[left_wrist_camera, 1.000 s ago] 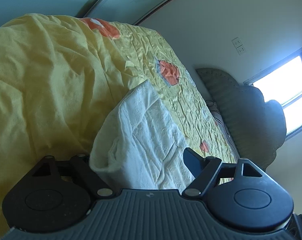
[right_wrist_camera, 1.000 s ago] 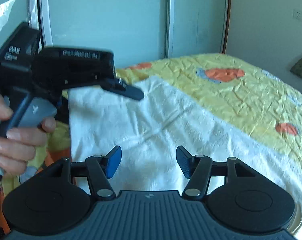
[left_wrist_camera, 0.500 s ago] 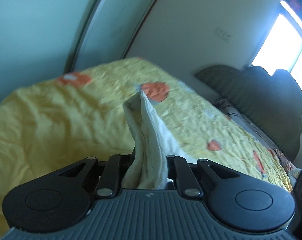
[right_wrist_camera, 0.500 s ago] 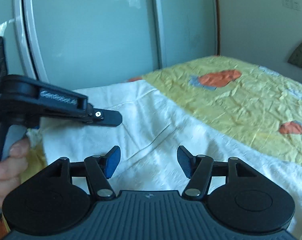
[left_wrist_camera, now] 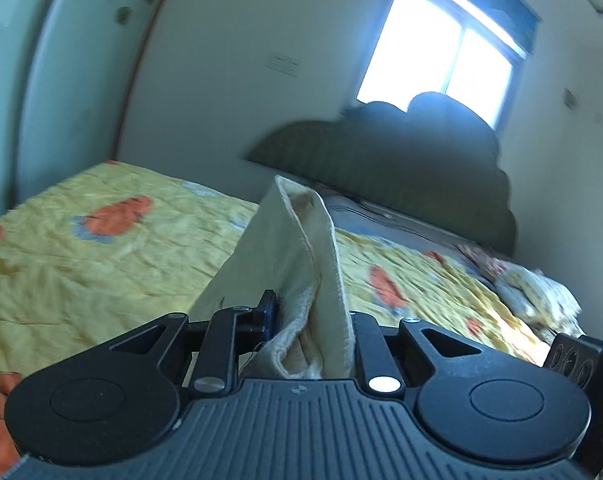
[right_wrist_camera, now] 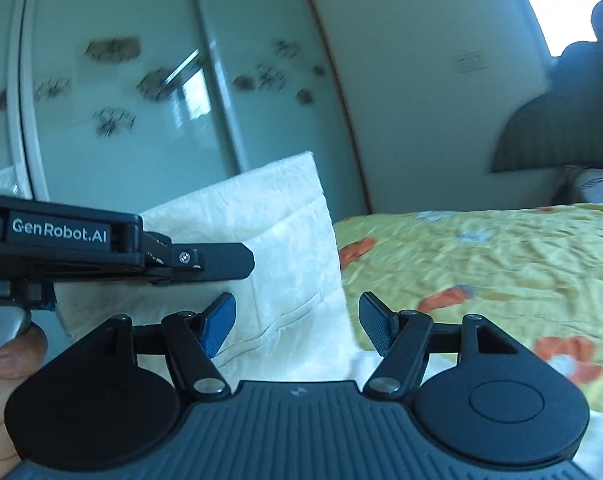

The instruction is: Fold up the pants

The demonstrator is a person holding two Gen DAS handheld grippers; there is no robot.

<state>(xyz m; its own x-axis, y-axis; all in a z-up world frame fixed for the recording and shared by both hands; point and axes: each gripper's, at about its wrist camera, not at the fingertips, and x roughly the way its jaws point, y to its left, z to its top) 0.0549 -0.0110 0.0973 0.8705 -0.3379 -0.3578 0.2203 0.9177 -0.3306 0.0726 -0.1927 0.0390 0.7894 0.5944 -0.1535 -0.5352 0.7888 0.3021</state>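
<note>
A: What has the left gripper (left_wrist_camera: pixel 311 320) got now?

B: A bunched fold of the white pants (left_wrist_camera: pixel 301 264). Its jaws are nearly closed on the cloth. A second ago they stood wide with the cloth lying loose between them; half a second ago they had already clamped, and they have just eased open a touch with the fabric still pinched.

A: And where does the cloth sit in the left wrist view?

B: It rises from the jaws toward twelve o'clock as a peaked fold, lifted off the yellow bedspread (left_wrist_camera: pixel 101 264). Earlier the bedspread filled the frame, tilted; now it lies level, with the dark green headboard (left_wrist_camera: pixel 401 160) at one o'clock and the bright window (left_wrist_camera: pixel 441 48) above it.

A: The right gripper (right_wrist_camera: pixel 297 324)?

B: Its jaws stand well apart and have just been widening a little; the pads press on nothing. The pants hang past them from six up to eleven o'clock.

A: Anything else in the right wrist view?

B: The left gripper reaches in from nine o'clock, a person's hand (right_wrist_camera: pixel 5 360) at eight o'clock on its handle. A second ago the pants lay spread flat over the bed; now their near end is raised upright against the sliding glass doors (right_wrist_camera: pixel 141 80).
</note>
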